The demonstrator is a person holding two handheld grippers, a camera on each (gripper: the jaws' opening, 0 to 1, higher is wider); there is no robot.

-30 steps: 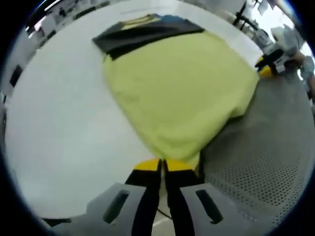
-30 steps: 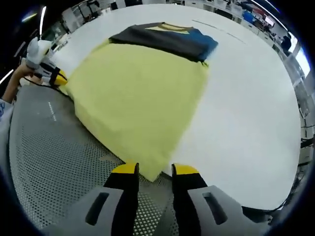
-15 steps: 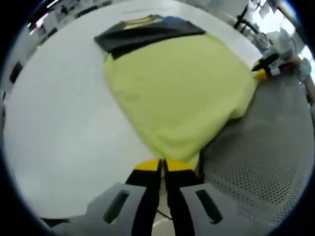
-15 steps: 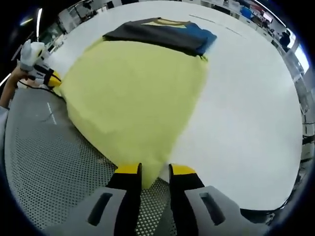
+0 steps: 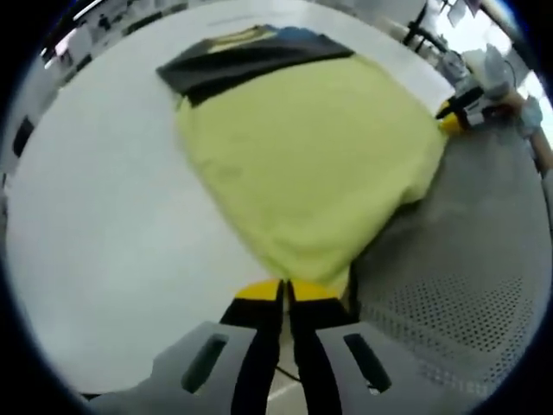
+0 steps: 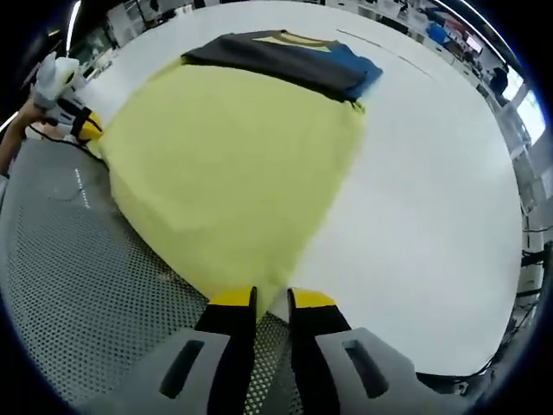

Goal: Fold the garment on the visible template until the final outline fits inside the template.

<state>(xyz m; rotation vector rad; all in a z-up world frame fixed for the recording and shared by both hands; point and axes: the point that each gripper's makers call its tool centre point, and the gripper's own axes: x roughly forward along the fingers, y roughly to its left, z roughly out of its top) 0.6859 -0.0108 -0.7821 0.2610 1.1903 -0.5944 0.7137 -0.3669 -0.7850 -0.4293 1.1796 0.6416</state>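
A: What was the surface?
B: A white table (image 5: 95,216), with a grey perforated mat (image 6: 78,294) along its near edge. Behind it was a bright room, too blurred to read.

A: And the garment?
B: One yellow garment (image 5: 311,156) lay across the middle of both views, its near edge reaching onto the mat. Beyond it, at the top, lay one dark cloth (image 6: 276,60) with a blue patch at its right end; I couldn't tell whether that was the template.

A: The grippers?
B: Two. The left gripper (image 5: 283,292) had its fingers pinched on the garment's near corner. The right gripper (image 6: 270,301) had its fingers nearly together on the other corner. Each appeared small in the other's view at the garment's far corner.
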